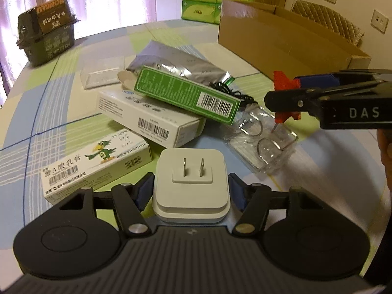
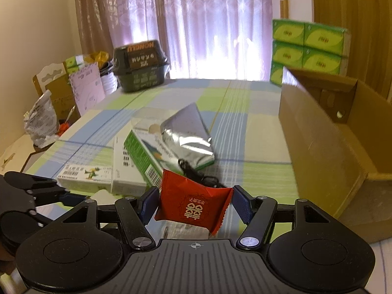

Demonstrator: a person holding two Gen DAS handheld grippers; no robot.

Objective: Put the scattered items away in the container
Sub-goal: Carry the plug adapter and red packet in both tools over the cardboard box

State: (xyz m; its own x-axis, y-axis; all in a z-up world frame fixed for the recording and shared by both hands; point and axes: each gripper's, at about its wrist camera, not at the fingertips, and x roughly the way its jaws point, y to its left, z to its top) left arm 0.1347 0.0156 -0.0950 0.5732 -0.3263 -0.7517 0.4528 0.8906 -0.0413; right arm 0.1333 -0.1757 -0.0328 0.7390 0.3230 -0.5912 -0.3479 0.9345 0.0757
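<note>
One white plug (image 1: 191, 186) gripped — three boxes (image 1: 152, 120) behind.

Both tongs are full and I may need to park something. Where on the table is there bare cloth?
Bare cloth lies between the silver pouch and the cardboard box, and behind the pile toward the dark green tub. The middle is crowded: the green carton lies on the white carton, with the black cord and clear packet beside them.
</note>
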